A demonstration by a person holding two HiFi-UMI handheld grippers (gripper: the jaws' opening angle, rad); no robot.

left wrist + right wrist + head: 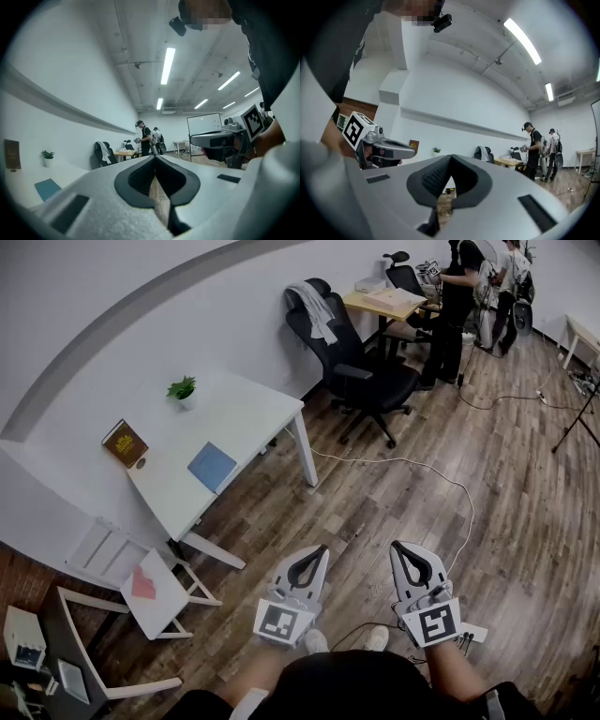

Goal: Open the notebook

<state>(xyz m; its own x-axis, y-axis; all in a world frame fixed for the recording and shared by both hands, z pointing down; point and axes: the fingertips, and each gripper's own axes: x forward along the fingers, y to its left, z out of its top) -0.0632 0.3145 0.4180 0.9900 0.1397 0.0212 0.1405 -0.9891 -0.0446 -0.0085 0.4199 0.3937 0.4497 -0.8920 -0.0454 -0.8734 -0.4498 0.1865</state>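
Nearest the viewer, the left claw [321, 550] and the right claw [397, 547], each a grey two-jaw tool bearing a cube with square markers, are held level side by side above the brown wooden plank floor [394, 498]. In the left gripper view the left claw [154, 157] has its jaws pressed together with nothing between them. In the right gripper view the right claw [451, 157] is likewise closed and empty. To the left stands a white slatted chair [173, 601] with a pinkish-red flat piece [142, 585] on its seat. Beyond it, well apart from both claws, is the white rectangular counter [234, 413]. The flat blue notebook [212, 466] lies closed near its front edge. A brown hardcover book [124, 442] stands against the white wall, and a small green potted plant [182, 388] stands at the far end. A thin white cable [412, 463] runs across the floor. Farther off is a black wheeled office chair [366, 381] with a grey garment [314, 306] draped over its back, then a pale wooden desk [384, 301] and two standing persons [457, 306].
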